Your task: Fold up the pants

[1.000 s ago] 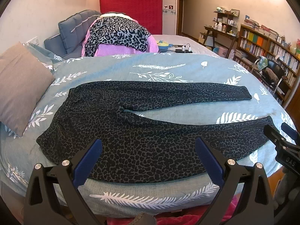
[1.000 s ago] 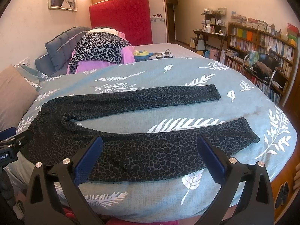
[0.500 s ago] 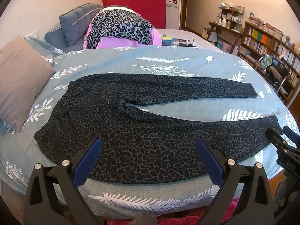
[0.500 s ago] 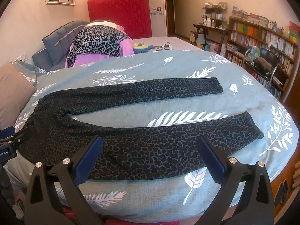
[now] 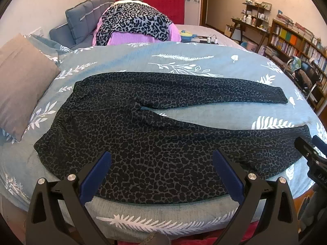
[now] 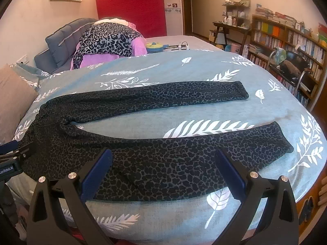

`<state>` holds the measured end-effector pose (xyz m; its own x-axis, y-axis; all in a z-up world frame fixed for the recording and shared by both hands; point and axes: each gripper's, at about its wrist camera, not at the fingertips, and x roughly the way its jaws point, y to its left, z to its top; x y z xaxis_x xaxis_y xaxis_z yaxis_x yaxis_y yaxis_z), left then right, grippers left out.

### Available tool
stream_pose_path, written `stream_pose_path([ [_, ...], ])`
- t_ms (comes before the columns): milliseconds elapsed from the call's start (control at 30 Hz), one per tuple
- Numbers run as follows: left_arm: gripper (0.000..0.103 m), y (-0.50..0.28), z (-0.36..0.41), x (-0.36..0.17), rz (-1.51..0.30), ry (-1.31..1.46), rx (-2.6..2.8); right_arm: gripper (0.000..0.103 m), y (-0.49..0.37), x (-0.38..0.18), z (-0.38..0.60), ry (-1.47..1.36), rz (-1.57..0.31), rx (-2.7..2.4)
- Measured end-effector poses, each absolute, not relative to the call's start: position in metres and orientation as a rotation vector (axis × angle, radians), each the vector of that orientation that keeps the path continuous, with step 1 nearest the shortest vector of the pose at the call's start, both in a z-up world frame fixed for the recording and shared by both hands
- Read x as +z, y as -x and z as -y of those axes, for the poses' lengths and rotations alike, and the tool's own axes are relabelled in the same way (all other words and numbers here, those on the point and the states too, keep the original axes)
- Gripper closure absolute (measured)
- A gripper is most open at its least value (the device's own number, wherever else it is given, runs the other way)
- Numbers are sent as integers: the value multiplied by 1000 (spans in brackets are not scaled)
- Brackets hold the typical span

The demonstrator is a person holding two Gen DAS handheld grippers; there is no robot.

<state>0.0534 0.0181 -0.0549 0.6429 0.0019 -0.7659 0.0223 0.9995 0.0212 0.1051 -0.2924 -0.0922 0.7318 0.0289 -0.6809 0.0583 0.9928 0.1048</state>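
Note:
Dark leopard-print pants (image 5: 155, 130) lie flat on a blue-green leaf-print bedspread (image 5: 204, 114), waistband to the left and two legs spread apart to the right. They also show in the right wrist view (image 6: 163, 159). My left gripper (image 5: 161, 163) is open and empty, just above the near edge of the hip and near leg. My right gripper (image 6: 163, 161) is open and empty above the near leg's near edge. The right gripper shows at the right edge of the left wrist view (image 5: 312, 159); the left gripper shows at the left edge of the right wrist view (image 6: 14, 155).
A brown pillow (image 5: 20, 85) lies at the bed's left. A pile of leopard and pink clothes (image 5: 132, 26) sits at the headboard. Bookshelves (image 6: 290, 40) and a chair (image 6: 292, 67) stand to the right of the bed.
Both grippers have moved forward and down toward the near edge of the pants. The pants have not moved.

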Motion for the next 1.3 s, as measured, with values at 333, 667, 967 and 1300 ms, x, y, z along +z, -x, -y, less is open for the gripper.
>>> stream_pose_path([
  [333,5,-61,-21,-64,-906,-21,-4,2,-116,-103,289,-123,-781,-7],
  [667,5,-60,-19,-64,-901,-28,-7,2,-114,-102,291,-133,-778,-15],
  [967,5,-58,-17,-63,-899,-33,-8,2,-109,-101,295,-140,-775,-19],
  [1300,5,-57,-16,-64,-903,-42,0,2,-109,-103,294,-138,-778,-19],
])
